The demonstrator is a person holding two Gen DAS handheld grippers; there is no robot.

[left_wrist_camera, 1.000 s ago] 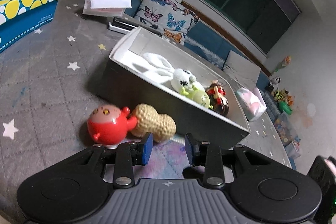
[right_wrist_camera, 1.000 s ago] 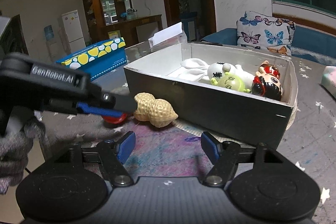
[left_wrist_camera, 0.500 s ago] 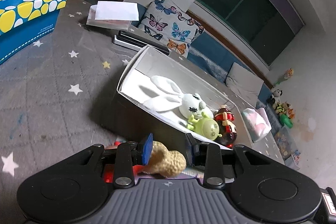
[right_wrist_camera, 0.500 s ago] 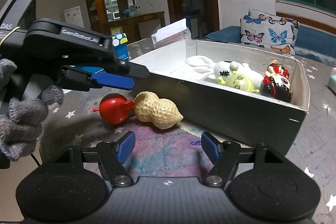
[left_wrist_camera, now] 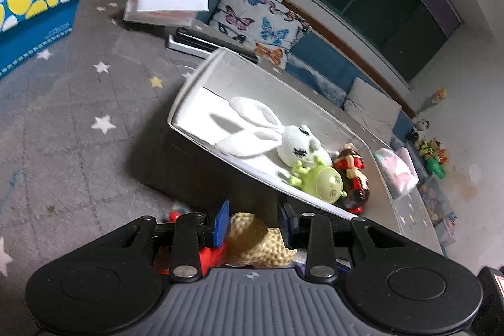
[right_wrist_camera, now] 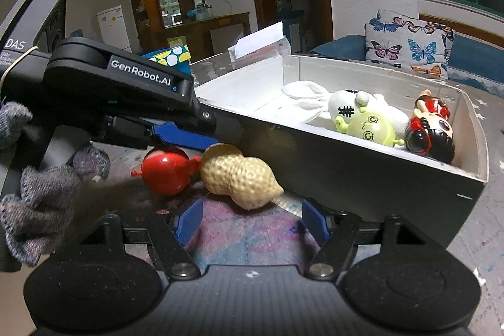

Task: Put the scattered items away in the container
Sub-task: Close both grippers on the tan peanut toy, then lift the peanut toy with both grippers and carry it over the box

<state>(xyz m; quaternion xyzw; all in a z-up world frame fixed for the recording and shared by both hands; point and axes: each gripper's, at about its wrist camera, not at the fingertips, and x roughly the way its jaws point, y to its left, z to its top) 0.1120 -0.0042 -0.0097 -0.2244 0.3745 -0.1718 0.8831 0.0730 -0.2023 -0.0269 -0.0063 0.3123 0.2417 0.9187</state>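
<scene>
two grippers at the toy box, peanut and red toy still outside it.

left to right: my left gripper [right_wrist_camera: 186,139], held in a grey-gloved hand [right_wrist_camera: 37,194], has its jaws apart around the peanut toy [right_wrist_camera: 241,180], which lies on the table just outside the box wall, touching the round red toy [right_wrist_camera: 165,170] on its left; whether the blue pads touch it i cannot tell. my right gripper [right_wrist_camera: 252,219] hangs near, jaws apart and empty. the open box [right_wrist_camera: 346,178] holds a white rabbit plush [right_wrist_camera: 318,98], then a green round figure [right_wrist_camera: 370,126], then a dark-haired red doll [right_wrist_camera: 431,131] at the right end.
</scene>
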